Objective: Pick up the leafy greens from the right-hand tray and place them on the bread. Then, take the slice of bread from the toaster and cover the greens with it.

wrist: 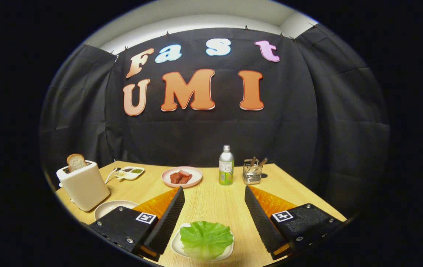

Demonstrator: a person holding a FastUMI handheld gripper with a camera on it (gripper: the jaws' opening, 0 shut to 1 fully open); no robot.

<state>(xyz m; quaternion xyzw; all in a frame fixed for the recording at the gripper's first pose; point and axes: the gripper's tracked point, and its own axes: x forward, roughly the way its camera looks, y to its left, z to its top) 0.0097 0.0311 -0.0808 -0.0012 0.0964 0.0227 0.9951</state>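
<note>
Greens, one leaf on one plate, lie between the hand-held gripper's spread fingers.

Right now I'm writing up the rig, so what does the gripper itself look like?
The gripper has two long black fingers with finely ribbed inner pads and translucent orange backing. Each sits on a black block fastened with silver screws and bears a small square black-and-white marker. No cables show.
</note>
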